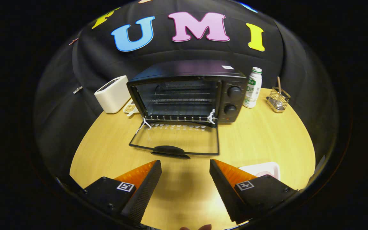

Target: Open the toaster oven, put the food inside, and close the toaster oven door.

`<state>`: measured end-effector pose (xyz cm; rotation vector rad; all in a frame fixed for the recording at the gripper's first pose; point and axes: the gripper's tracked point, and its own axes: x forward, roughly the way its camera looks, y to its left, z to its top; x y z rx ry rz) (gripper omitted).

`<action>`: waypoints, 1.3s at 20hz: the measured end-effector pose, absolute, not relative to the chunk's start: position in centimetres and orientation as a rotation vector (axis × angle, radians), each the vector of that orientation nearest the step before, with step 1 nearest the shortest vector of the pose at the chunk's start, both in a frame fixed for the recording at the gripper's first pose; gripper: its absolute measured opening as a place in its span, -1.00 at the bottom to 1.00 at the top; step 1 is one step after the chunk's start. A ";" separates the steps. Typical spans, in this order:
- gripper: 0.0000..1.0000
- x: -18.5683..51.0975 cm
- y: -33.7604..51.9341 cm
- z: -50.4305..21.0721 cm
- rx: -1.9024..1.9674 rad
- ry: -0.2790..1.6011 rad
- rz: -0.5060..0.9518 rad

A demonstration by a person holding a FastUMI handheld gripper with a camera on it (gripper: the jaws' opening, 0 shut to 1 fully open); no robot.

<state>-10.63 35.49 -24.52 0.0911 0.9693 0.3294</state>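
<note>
Gripper view: the oven (187, 91) sits far back on the table (267, 140), its door (176, 139) lying flat open. Bare table lies between door edge and gripper (185, 169), fingers wide, holding nothing. A plate (262, 168) peeks beside the right finger.

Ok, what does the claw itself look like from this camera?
The claw has two wedge-shaped fingers with finely textured inner faces, tapering to points. Each sits on a black block fixed with small screws and carrying a square black-and-white marker tag. They stand open, with nothing between them.
</note>
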 end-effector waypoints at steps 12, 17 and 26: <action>0.99 -16.0 14.2 -31.9 0.014 1.408 0.231; 0.69 -15.9 12.1 -35.0 0.041 1.536 0.204; -0.02 -16.6 12.3 -38.6 -0.031 1.642 0.242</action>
